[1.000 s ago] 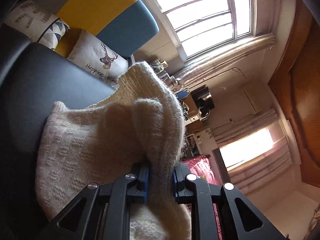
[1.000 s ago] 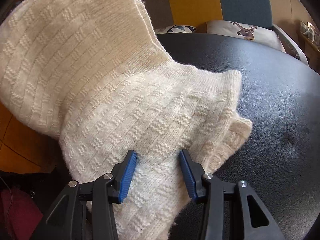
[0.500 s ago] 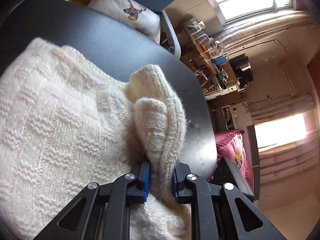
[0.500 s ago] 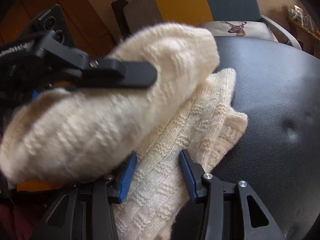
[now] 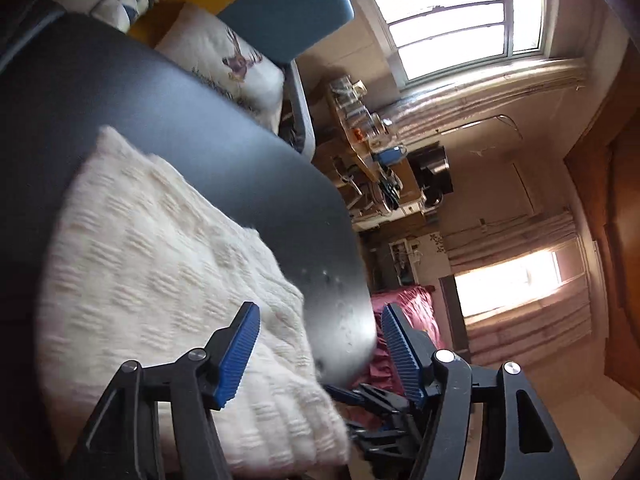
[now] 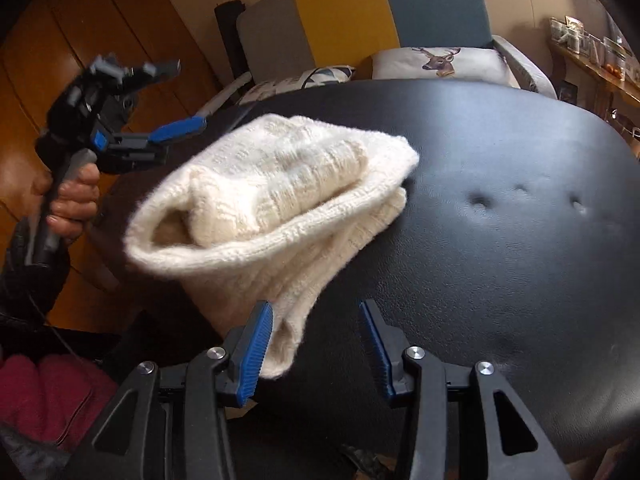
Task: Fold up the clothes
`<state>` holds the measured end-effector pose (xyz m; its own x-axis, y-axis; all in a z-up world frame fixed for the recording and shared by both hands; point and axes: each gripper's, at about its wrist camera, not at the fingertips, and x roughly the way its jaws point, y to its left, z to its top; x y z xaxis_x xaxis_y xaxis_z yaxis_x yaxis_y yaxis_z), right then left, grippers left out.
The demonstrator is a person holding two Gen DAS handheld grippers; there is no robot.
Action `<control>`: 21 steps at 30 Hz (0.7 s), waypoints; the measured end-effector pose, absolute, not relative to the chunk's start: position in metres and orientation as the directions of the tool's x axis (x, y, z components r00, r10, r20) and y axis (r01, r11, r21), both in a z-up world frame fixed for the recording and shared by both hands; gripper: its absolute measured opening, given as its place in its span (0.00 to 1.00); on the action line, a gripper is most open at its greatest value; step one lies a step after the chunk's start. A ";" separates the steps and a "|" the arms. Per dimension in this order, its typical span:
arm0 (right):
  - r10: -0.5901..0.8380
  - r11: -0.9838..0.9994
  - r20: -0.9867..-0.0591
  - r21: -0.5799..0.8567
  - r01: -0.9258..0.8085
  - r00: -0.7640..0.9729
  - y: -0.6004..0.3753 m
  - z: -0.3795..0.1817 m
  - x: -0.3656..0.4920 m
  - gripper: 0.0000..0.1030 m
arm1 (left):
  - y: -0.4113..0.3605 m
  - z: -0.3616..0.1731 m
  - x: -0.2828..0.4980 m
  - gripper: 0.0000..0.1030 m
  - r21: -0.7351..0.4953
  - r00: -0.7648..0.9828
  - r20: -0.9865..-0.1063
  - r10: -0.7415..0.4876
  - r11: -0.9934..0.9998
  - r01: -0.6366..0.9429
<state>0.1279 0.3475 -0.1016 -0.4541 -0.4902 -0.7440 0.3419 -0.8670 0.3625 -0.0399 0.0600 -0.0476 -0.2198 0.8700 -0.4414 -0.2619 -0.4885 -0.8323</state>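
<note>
A cream knitted sweater lies folded over on the black leather surface, its rolled edge facing me. My right gripper stands open at the near edge. The sweater's lower corner hangs just inside its left finger, and the pads do not press on it. My left gripper, held in a hand, hovers to the left of the sweater, apart from it. In the left wrist view its jaws are opening, with only the sweater's edge lying below them.
A sofa with a yellow and teal back and a deer pillow stands behind the black surface. A shelf with jars is at the far right. Red cloth lies low on the left, over a wooden floor.
My left gripper let go of the sweater's fold, opened and drew away to the left. The fold now rests on the sweater. My right gripper slid back toward the sweater's corner.
</note>
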 end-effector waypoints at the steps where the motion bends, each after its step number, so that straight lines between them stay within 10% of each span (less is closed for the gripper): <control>1: -0.520 -0.852 -0.717 0.392 0.348 -0.464 0.350 -0.089 0.133 0.45 | 0.043 -0.048 -0.039 0.69 -0.811 -0.262 -0.461 0.848 -0.523 -0.263; 15: -0.606 -0.711 -0.787 0.474 0.519 -0.113 0.236 -0.099 0.068 0.45 | 0.007 -0.101 -0.015 0.70 -0.610 -0.326 -0.582 0.745 -0.665 -0.432; 21: -0.779 -0.595 -0.623 0.698 0.398 -0.072 0.227 -0.114 0.044 0.47 | 0.031 -0.108 -0.033 0.70 -0.620 -0.299 -0.570 0.765 -0.639 -0.454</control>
<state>0.0438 0.2270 -0.1137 -0.0723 -0.7788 -0.6230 0.3983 -0.5952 0.6979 -0.0330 0.0308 -0.1082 -0.2989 0.7653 -0.5701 -0.4544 -0.6394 -0.6202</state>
